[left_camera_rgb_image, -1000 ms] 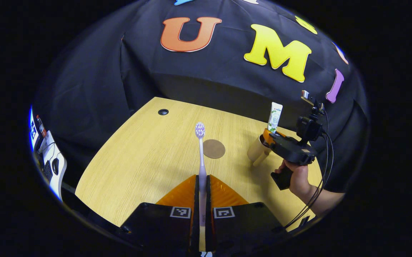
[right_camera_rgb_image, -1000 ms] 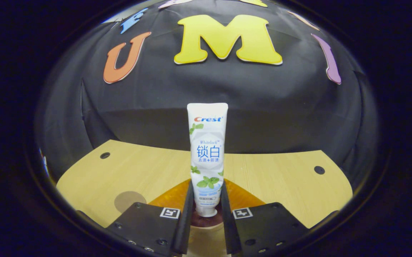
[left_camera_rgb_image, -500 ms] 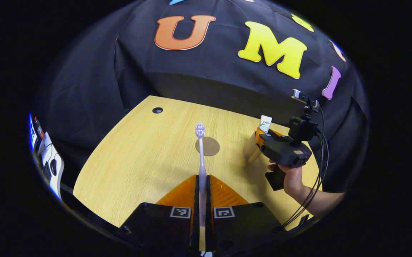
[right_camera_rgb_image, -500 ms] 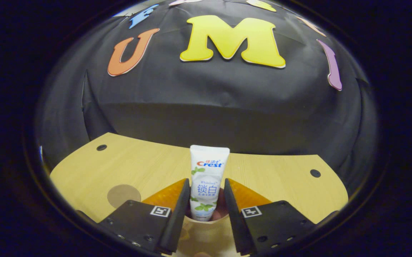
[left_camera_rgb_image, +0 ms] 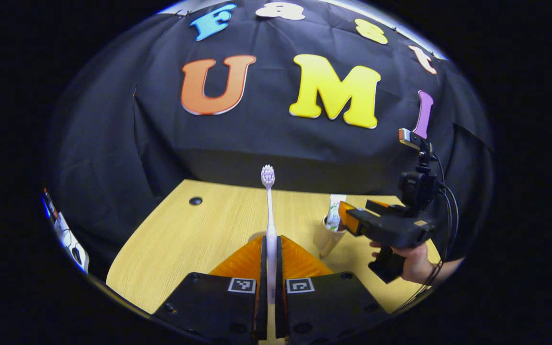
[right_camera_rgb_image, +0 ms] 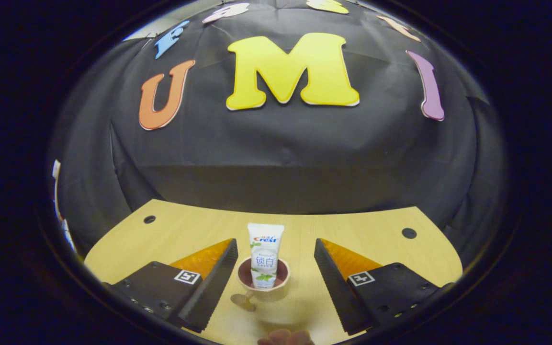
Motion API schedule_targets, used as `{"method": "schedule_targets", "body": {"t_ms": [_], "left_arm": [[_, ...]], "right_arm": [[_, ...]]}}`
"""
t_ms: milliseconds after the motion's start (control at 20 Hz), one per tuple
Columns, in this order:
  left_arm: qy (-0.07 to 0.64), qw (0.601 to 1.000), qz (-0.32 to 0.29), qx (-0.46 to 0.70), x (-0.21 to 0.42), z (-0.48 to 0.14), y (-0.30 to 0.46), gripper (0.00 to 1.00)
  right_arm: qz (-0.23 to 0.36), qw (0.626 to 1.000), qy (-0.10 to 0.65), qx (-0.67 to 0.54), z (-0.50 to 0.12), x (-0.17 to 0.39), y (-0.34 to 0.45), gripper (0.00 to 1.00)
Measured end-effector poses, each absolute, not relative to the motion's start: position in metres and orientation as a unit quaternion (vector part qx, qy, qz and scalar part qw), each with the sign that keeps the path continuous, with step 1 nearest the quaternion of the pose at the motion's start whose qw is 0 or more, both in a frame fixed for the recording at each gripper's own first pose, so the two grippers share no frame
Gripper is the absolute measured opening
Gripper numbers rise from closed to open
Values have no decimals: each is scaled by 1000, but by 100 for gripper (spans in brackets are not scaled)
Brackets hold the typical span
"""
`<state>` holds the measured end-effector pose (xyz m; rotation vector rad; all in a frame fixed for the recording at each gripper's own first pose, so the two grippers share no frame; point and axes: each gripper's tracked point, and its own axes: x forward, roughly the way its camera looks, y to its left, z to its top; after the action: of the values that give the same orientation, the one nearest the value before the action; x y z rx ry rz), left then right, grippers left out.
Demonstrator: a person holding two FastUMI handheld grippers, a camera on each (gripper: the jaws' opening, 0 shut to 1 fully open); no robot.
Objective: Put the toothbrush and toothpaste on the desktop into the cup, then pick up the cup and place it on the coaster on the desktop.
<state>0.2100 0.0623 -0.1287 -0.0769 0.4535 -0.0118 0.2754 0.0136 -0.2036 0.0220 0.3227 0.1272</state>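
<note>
Standing upright: toothbrush (left_camera_rgb_image: 268, 225) in left claw (left_camera_rgb_image: 270, 268), toothpaste (right_camera_rgb_image: 264, 254) in cup (right_camera_rgb_image: 262, 282)

The cup (right_camera_rgb_image: 263, 282), pale outside and dark inside, stands upright on the table (right_camera_rgb_image: 376, 239) with a small handle low on its side. The toothpaste (right_camera_rgb_image: 264, 254), a white tube with green leaf marks, stands upright inside the cup, cap end down, its flat crimped end well above the rim. In the left gripper view the cup (left_camera_rgb_image: 327, 237) sits to the right of the toothbrush (left_camera_rgb_image: 269, 225). That toothbrush, slim and pale lilac with white bristles, stands upright, head up, its handle pinched between the 2 fingers of the left hand-held gripper (left_camera_rgb_image: 270, 268), well apart from the cup.
</note>
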Motion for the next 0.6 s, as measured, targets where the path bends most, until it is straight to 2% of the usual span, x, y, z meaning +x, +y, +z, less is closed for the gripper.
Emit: {"method": "schedule_targets", "body": {"t_ms": [300,600], "left_arm": [[122,991,-41,-37,283,-108,7,9],[101,991,-77,-45,338,-139,-45,9]], "right_arm": [[48,987,152,19,-169,236,-37,95],[13,986,164,25,-176,215,-98,95]]}}
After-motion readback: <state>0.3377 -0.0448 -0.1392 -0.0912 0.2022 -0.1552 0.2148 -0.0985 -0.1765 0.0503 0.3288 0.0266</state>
